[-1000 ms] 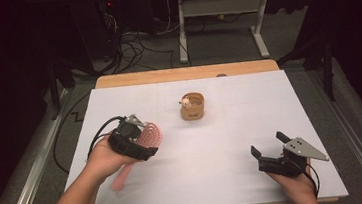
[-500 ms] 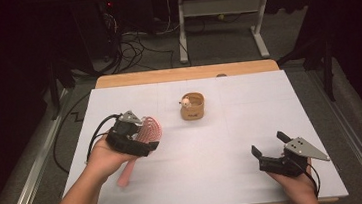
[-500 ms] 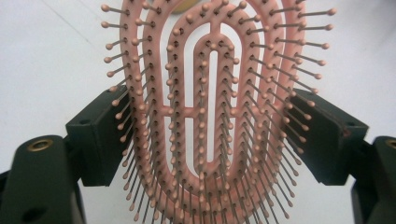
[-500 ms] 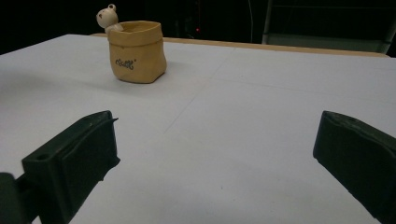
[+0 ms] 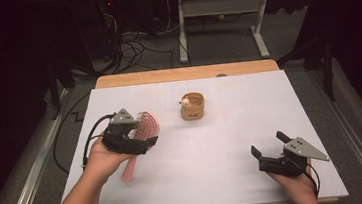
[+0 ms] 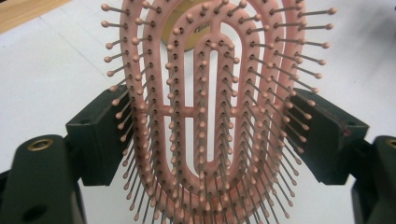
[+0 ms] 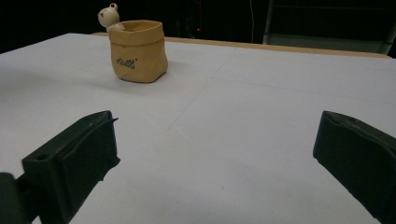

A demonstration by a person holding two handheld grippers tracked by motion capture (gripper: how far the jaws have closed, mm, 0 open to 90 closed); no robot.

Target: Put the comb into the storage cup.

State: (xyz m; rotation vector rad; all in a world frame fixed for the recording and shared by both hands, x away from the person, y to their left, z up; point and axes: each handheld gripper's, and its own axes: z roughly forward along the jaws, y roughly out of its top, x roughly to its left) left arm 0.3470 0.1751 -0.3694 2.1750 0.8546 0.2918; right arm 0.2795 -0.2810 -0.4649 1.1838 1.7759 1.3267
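The left tool (image 5: 139, 136) is clamped across the head of a pink hairbrush (image 6: 210, 107), one black pad on each long side of the oval, among the bristles, which face its own camera. It carries the brush above the left part of the white surface (image 5: 226, 173), short of the middle. The brush's long axis runs from the handle, which slants down and back toward the near edge under the person's left hand (image 5: 105, 157), up to the head, which points toward the far edge and a little right, roughly at the small tan pot (image 5: 192, 107) with a bear figure on its rim, near the middle of the far half.

The grip looks risky: pads bearing on springy bristles rather than solid rim may let the head twist or slide out, and the long handle would swing it down.

The right tool (image 5: 270, 150) rests near the near right corner, jaws spread wide, nothing between them.
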